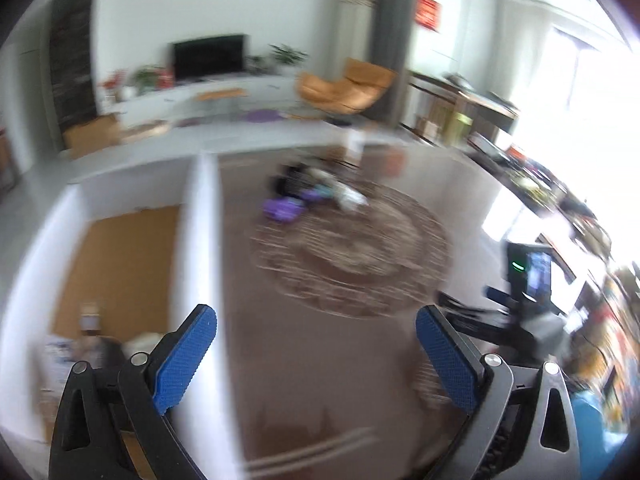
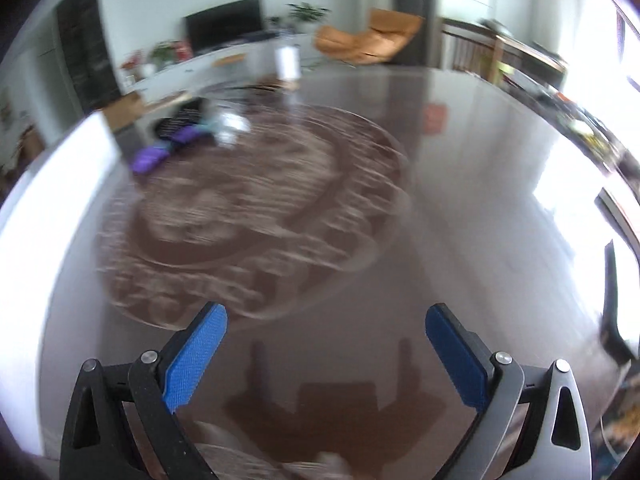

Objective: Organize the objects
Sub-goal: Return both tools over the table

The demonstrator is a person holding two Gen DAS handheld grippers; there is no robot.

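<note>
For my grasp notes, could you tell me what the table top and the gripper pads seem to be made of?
Table top: probably polished or lacquered dark brown surface, since it mirrors the window glare and the right gripper. Pads: likely blue moulded plastic or rubber, matte with fine ribbing.

Dark television (image 1: 209,55) upper left on a white low cabinet (image 1: 208,94), orange lounge chair (image 1: 345,85) right of it, potted plant (image 2: 309,11) between

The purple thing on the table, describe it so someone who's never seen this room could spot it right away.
Start at the round patterned mat on the glossy brown table. At the mat's far left edge lies a small blurred pile of items. The purple object sits nearest the white edge, the pile's only violet piece.
</note>
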